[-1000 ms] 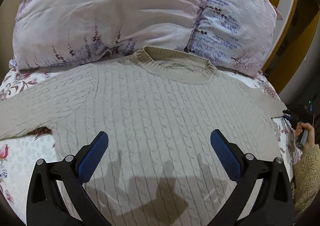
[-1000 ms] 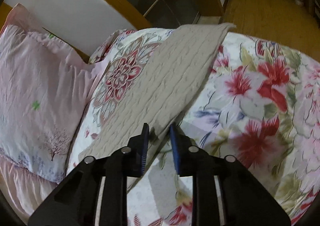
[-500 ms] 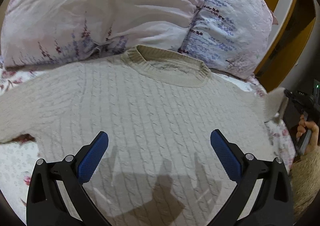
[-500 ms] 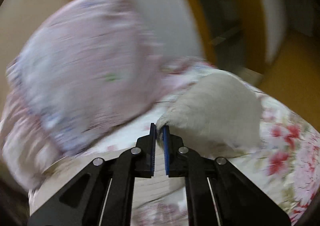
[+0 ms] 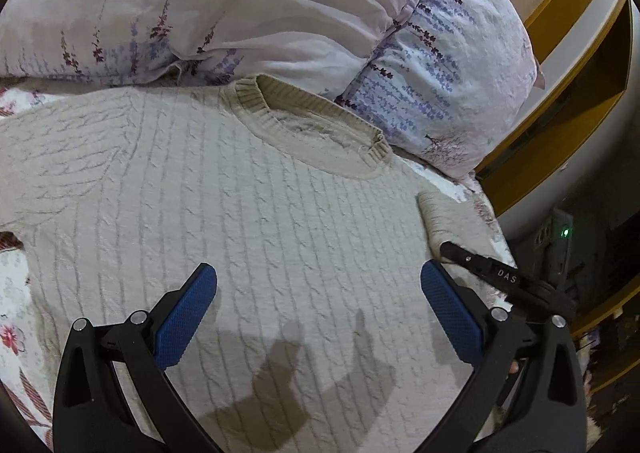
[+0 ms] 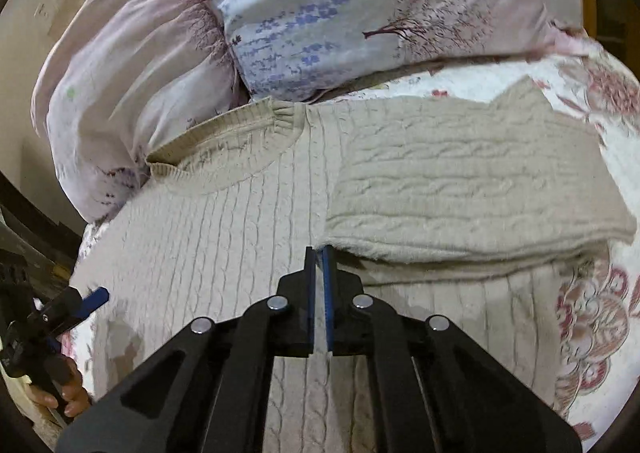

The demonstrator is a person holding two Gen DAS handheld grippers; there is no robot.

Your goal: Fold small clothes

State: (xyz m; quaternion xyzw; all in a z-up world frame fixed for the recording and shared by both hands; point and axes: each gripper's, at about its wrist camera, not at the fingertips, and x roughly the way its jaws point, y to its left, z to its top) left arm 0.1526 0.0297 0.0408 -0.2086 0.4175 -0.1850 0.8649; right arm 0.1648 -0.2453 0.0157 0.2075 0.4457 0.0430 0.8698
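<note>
Tool on our right [image 6: 319, 253] pinches the cuff of the sleeve [image 6: 460, 189], jaws just eased, drawing it across the sweater [image 5: 240, 213] to fold it. Our left tool [image 5: 316, 293] hovers wide above the sweater on the bed [image 6: 592, 317], below the pillows [image 5: 280, 5].

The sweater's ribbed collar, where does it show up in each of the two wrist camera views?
Left wrist: the collar sits upper centre, just below the pillow.
Right wrist: the collar lies left of centre, its opening toward the pillow.
Shared landmark: the pillow's lavender-print panel, touching the collar in both.
</note>
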